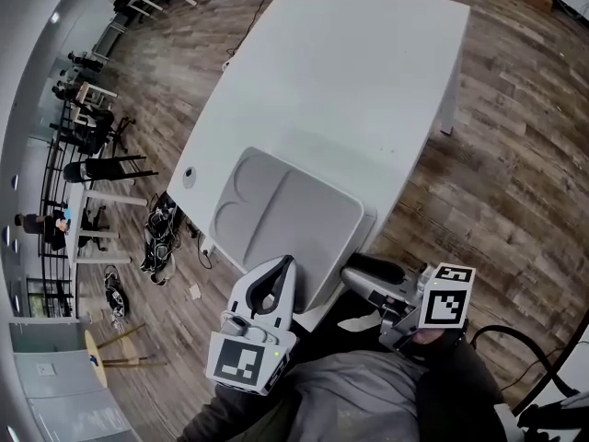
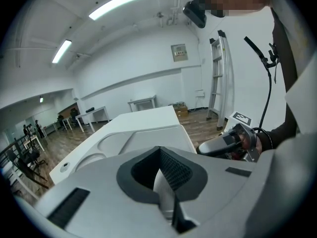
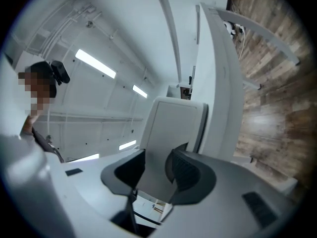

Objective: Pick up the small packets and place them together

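I see no small packets in any view. A grey tray [image 1: 304, 210] with several empty compartments lies on the near end of the white table [image 1: 350, 81]. My left gripper [image 1: 288, 263] hovers at the tray's near edge, its fingertips touching with nothing between them. In the left gripper view the left gripper [image 2: 159, 152] points over the tray [image 2: 143, 138], and the right gripper [image 2: 213, 145] shows off to the right. My right gripper [image 1: 354, 274] stands open beside the tray's near right corner. The right gripper view is rolled, with the tray [image 3: 173, 123] seen through the right gripper's [image 3: 156, 162] empty gap.
Wooden floor surrounds the table. Cables [image 1: 161, 228] lie on the floor by its left side. Desks and chairs [image 1: 92, 145] stand further left. A ladder [image 2: 218, 73] leans at the far wall. The person's grey clothing [image 1: 368, 394] fills the bottom of the head view.
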A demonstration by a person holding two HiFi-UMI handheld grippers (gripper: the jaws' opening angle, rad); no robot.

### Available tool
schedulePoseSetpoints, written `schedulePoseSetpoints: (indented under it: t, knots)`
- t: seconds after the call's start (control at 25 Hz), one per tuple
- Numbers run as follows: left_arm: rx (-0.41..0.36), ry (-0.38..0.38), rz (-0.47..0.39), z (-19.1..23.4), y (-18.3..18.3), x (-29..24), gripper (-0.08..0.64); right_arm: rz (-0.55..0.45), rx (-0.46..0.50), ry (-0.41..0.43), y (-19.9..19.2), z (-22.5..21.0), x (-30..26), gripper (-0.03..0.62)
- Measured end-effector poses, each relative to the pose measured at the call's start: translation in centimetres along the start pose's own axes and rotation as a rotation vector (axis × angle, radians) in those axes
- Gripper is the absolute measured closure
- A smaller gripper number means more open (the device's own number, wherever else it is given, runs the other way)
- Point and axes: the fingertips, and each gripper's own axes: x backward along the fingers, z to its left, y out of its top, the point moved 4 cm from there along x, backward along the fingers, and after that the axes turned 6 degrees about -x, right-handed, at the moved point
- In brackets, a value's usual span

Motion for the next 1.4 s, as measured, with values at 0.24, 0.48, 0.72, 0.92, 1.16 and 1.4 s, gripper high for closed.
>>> schedulePoseSetpoints:
  t: [0.24,0.48,0.72,0.92,1.16,1.4]
  knots:
    - [-0.003,-0.026,0.034,-0.2,-0.5,-0.1,0.572,0.000,-0.056,0.029,-0.1,-0.3,-0.6,0.430]
    - [-0.007,-0.030,0.049,-0.2,-0.3,-0.1,0.572,-0.006,-0.069,0.034,-0.4,-0.3,-0.1,0.492]
    - [-0.027,-0.014,0.058,-0.3,-0.3,-0.3,0.573,-0.009,-0.056,0.033,-0.6,0.3,1.6,0.502]
    - [-0.031,-0.027,0.060,-0.6,-0.4,-0.6,0.572,-0.013,-0.021,-0.048,-0.7,0.5,2.2,0.491]
    - [0.033,-0.058,0.049,-0.2,-0.3,0.6,0.572,-0.030,0.043,-0.201,-0.6,1.8,2.6,0.330]
    - [0.034,-0.100,0.047,-0.8,-1.0,1.4,0.572,-0.061,-0.047,-0.224,-0.7,1.2,0.7,0.255]
